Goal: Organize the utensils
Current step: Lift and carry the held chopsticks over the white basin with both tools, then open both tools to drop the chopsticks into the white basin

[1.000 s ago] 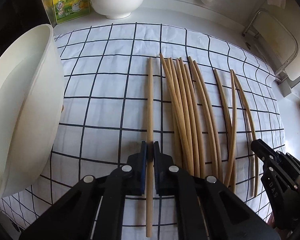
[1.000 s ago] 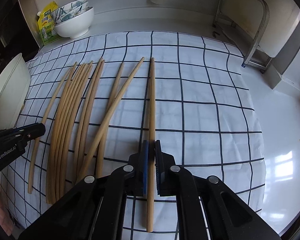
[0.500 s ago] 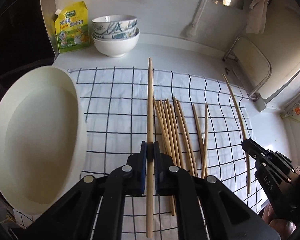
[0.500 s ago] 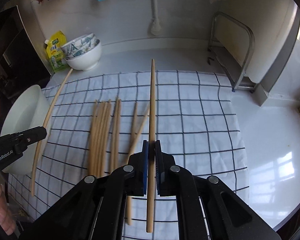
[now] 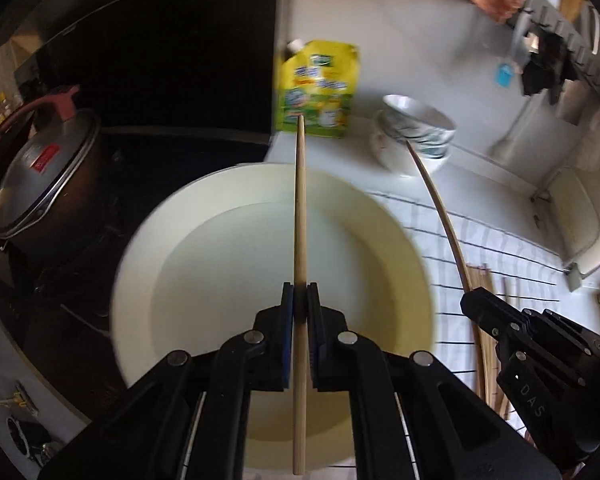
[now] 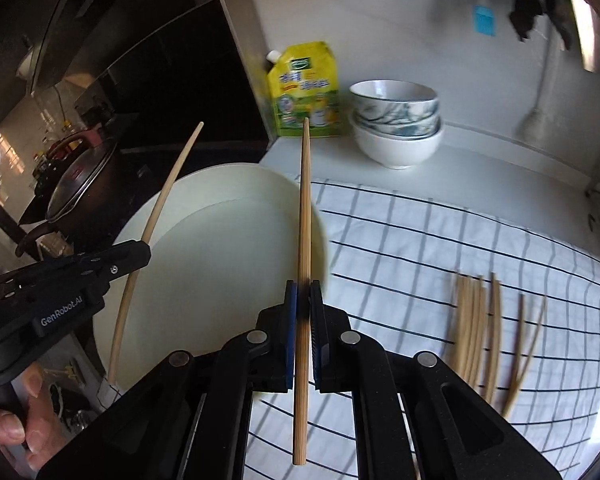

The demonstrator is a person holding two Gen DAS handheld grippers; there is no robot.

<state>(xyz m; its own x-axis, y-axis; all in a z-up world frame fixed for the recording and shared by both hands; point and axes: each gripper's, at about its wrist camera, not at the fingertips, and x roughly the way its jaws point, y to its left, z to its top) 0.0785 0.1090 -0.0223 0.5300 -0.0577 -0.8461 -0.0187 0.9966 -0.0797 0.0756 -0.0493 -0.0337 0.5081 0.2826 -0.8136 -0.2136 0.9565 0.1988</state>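
My left gripper (image 5: 300, 300) is shut on a wooden chopstick (image 5: 299, 216) and holds it in the air over the big white basin (image 5: 180, 248). My right gripper (image 6: 304, 300) is shut on a second chopstick (image 6: 305, 208), held over the basin's right rim (image 6: 316, 232). Each gripper shows in the other's view: the right one (image 5: 476, 300) with its chopstick (image 5: 440, 208), the left one (image 6: 140, 252) with its chopstick (image 6: 156, 216). Several more chopsticks (image 6: 476, 324) lie on the checked cloth (image 6: 400, 248).
A yellow-green pouch (image 6: 304, 92) and stacked bowls (image 6: 396, 128) stand at the back of the counter. A lidded dark pot (image 5: 40, 172) sits on the stove left of the basin. A metal rack (image 5: 572, 208) is at the far right.
Both grippers lifted their chopsticks off the cloth and swung left, from above the cloth to above the white basin. Both stayed shut.
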